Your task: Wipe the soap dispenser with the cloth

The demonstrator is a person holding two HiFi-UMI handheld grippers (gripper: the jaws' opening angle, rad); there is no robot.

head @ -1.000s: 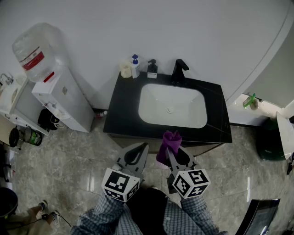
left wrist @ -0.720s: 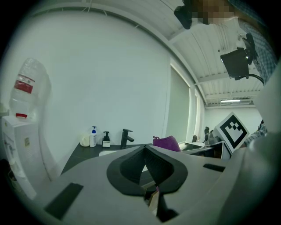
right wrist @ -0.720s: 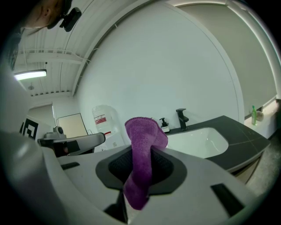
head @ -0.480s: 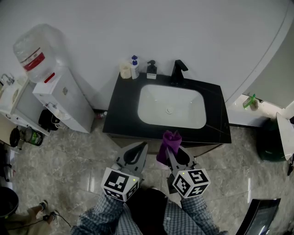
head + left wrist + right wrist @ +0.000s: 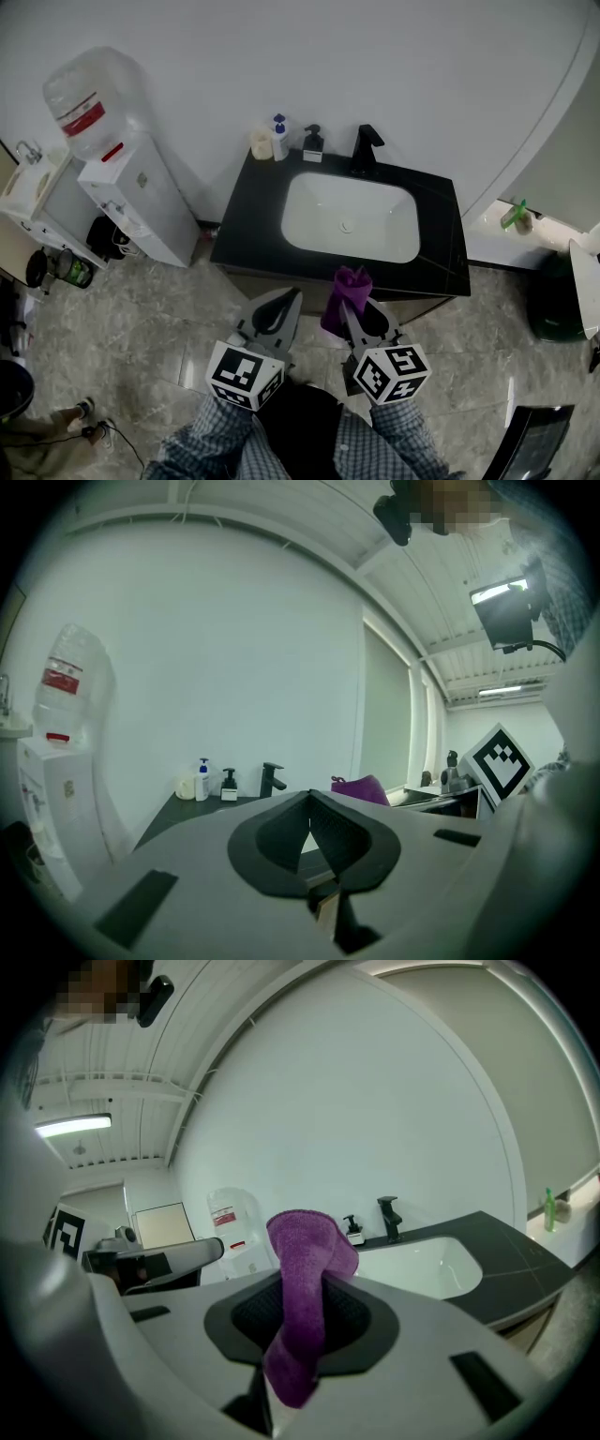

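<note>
A small black-topped soap dispenser (image 5: 312, 142) stands at the back of the black counter (image 5: 244, 220), left of the black tap (image 5: 365, 145); it also shows far off as the dispenser (image 5: 229, 787) and the dispenser (image 5: 353, 1229). My right gripper (image 5: 350, 302) is shut on a purple cloth (image 5: 345, 292), which sticks up between the jaws and hangs down over them as the cloth (image 5: 302, 1300). My left gripper (image 5: 283, 302) is shut with nothing in it, its jaws meeting at the tips (image 5: 309, 803). Both grippers hover in front of the counter's near edge, well short of the dispenser.
A white basin (image 5: 350, 217) is sunk in the counter. A white bottle with a blue pump (image 5: 279, 139) and a cream cup (image 5: 260, 142) stand left of the dispenser. A water cooler (image 5: 117, 178) stands to the left. A green spray bottle (image 5: 515, 213) sits on the right ledge.
The view has shifted slightly; the water cooler and counter sit a little further right in the picture. Both grippers keep their place and grip.
</note>
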